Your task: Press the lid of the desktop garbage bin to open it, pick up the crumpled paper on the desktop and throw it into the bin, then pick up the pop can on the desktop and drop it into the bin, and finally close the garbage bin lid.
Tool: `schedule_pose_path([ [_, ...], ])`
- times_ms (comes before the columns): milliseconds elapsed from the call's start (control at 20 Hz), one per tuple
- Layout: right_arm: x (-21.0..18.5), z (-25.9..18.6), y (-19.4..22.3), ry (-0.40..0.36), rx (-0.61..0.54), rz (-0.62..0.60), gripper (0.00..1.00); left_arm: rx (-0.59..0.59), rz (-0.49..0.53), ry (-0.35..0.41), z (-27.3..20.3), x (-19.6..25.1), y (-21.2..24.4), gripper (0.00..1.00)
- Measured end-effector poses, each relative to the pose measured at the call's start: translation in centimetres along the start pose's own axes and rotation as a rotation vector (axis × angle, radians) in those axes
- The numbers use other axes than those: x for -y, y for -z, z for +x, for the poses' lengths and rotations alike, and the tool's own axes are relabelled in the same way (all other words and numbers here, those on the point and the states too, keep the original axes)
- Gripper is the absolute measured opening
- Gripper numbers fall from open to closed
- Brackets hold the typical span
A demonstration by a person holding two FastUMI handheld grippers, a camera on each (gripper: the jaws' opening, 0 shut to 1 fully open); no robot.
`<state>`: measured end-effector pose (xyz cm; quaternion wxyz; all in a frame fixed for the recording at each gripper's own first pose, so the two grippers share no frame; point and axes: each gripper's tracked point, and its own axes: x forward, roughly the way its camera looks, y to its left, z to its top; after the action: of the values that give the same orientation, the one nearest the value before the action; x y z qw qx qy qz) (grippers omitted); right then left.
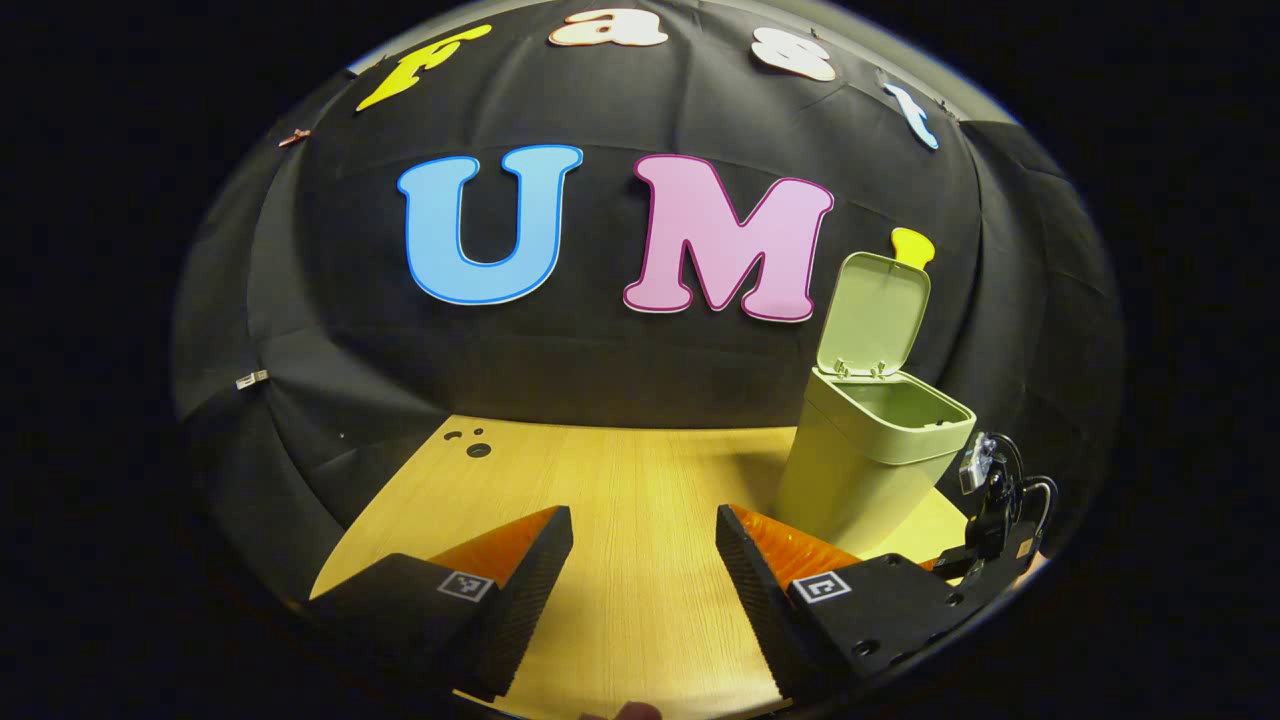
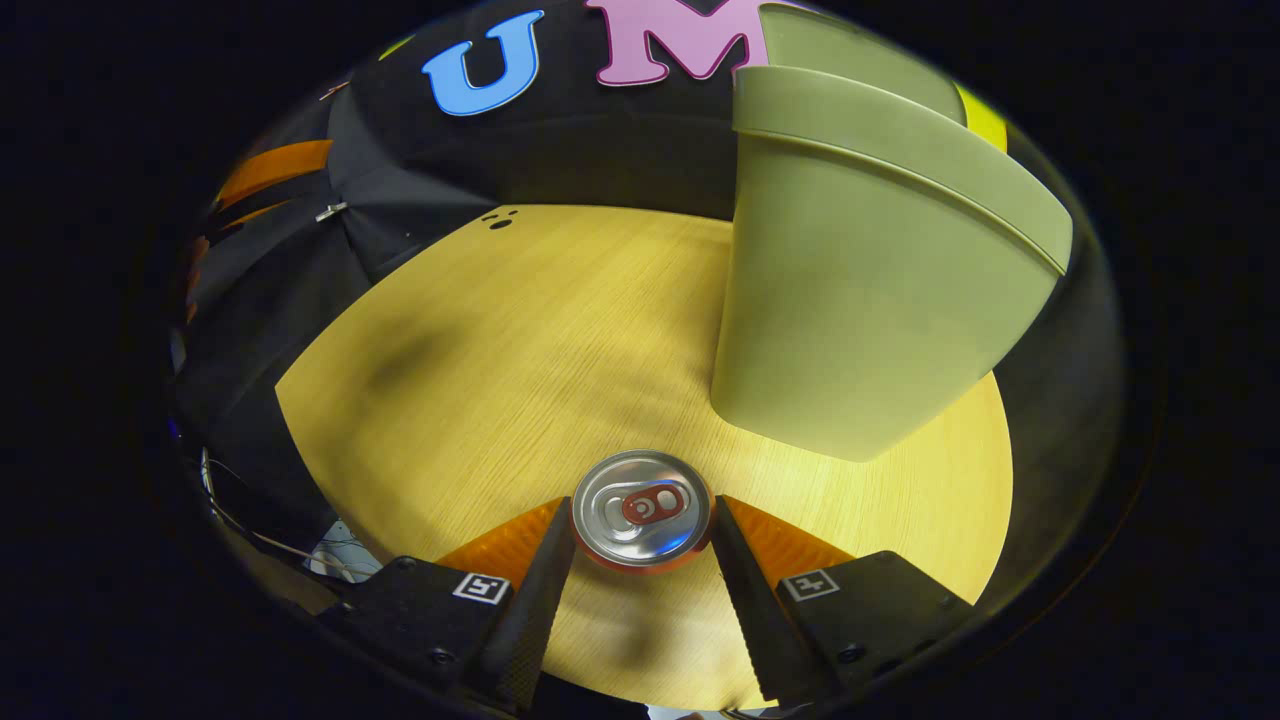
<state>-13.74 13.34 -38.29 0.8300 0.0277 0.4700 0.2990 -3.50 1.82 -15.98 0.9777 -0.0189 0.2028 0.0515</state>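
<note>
In the right gripper view, the right gripper (image 2: 642, 530) holds the pop can (image 2: 642, 508) at 6 o'clock, both fingers pressed against its sides, its top facing the camera above the wooden desktop (image 2: 480, 370). Just beyond, toward 1 o'clock, stands the green garbage bin (image 2: 860, 300). In the left gripper view, the left gripper (image 1: 644, 545) has its fingers spread wide with nothing between them; the bin sits at 3 o'clock, its lid (image 1: 872, 312) raised upright.

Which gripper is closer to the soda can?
Right. The right gripper has the pop can sitting between its two fingers. The left gripper hangs open above bare table, left of the bin.
</note>
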Motion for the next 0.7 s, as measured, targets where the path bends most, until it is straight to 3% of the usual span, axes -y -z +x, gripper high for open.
schedule_pose_path([
  [600,-1.1,-8.0,-7.2,-0.04,0.174,0.023,0.82,0.002,0.016,0.027,-0.3,0.8,-0.2,0.93],
  [650,-1.2,-8.8,-8.0,-0.046,0.192,0.023,0.78,0.001,0.016,0.029,-0.3,0.9,-0.2,0.93],
  [700,-1.3,-9.6,-8.9,-0.05,0.21,0.021,0.82,-0.001,0.016,0.03,-0.3,1.0,-0.1,0.93],
])
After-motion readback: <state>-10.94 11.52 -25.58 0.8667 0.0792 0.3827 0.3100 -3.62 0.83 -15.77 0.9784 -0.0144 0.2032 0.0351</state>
